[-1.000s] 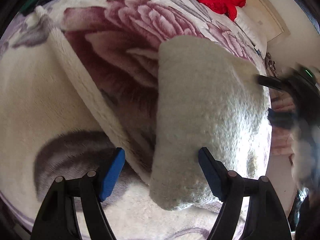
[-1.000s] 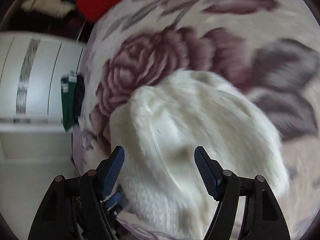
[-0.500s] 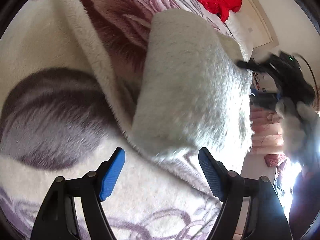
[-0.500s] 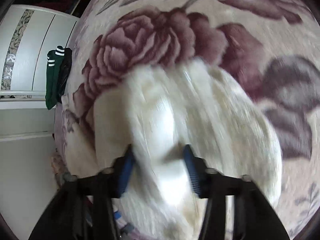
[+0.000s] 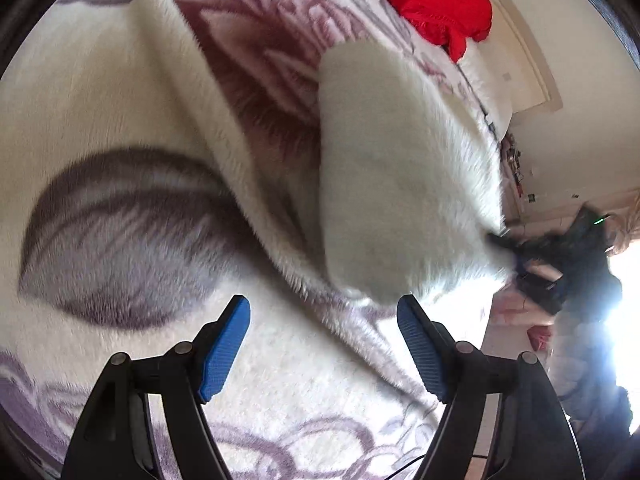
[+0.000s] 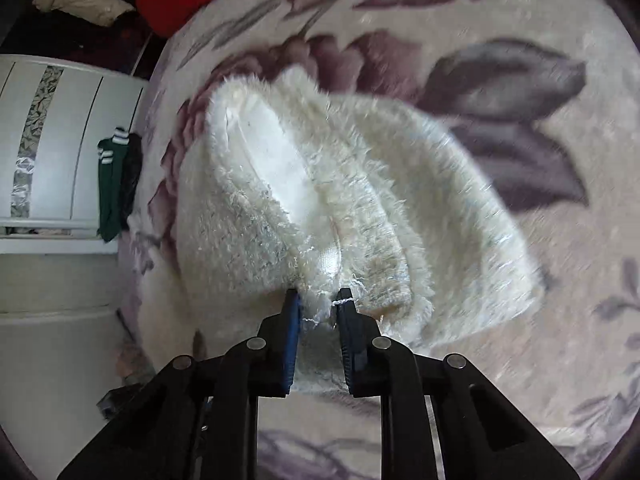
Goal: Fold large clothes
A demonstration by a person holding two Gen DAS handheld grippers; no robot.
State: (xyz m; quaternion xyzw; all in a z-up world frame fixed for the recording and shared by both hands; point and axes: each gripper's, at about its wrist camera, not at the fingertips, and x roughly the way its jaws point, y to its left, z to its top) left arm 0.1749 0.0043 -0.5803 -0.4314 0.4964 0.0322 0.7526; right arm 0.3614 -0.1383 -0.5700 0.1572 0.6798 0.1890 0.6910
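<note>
A fluffy cream-white garment lies on a floral blanket on a bed. My right gripper is shut on the garment's near edge, with the cloth bunched between its blue pads. In the left wrist view the same garment is a folded mound just ahead and right of my left gripper, which is open and empty above the blanket. The right gripper shows blurred at the garment's far right edge.
A red cloth lies at the head of the bed. A white wardrobe stands left of the bed, with green and black socks hanging by the bed's edge. Bright window glare is at the right.
My right gripper closed on the garment's edge; it was open a second ago. The left gripper stayed open and drifted over the blanket beside the garment.
</note>
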